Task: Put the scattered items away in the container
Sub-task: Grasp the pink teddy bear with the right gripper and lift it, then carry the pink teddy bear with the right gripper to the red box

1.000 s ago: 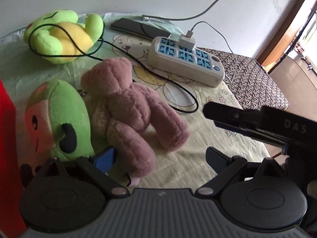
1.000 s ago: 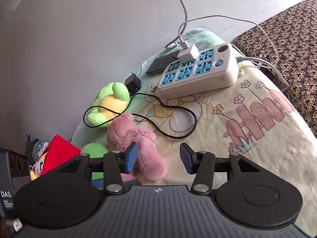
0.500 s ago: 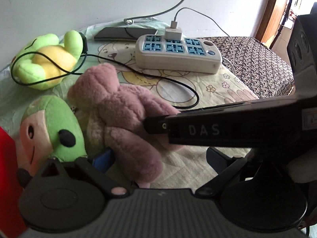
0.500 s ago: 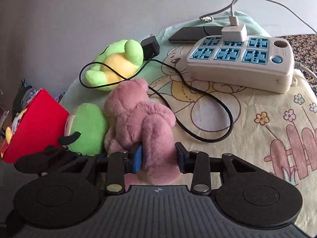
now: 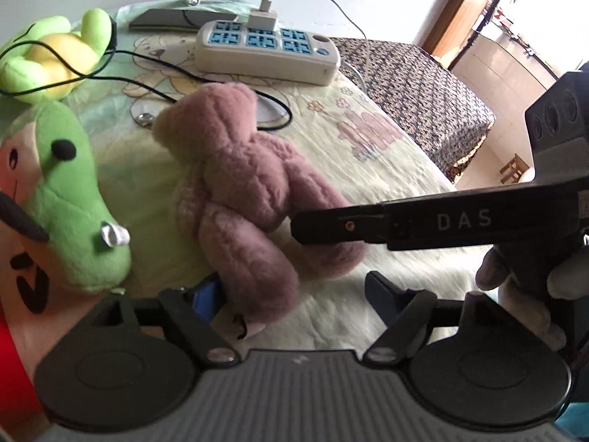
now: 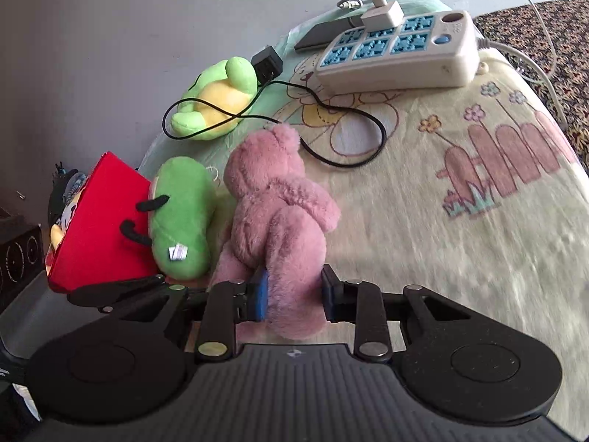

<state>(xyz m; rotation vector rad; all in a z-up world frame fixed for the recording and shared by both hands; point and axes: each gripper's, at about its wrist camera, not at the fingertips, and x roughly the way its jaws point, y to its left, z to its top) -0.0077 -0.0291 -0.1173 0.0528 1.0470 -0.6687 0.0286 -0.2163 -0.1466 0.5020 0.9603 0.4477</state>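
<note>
the right claw (image 6: 292, 296) was clamped on a leg of the pink plush bear (image 6: 274, 206), blue pads pressed into the fur on both sides. the bear lay on a yellow cartoon-print blanket (image 6: 460, 243) spread over a bed, its head toward the far side. the left claw (image 5: 294, 296) was closing, half open, around the bear's other leg (its left pad at the fur, the right pad still apart from it). just left of the bear lay a green plush with a pink face (image 6: 180, 217), touching a red container (image 6: 97, 221) at the near left. farther off, a green and yellow plush frog (image 6: 217, 97) lay under a loop of black cable (image 6: 346, 114), with a white power strip (image 6: 397, 51) at the far side
</note>
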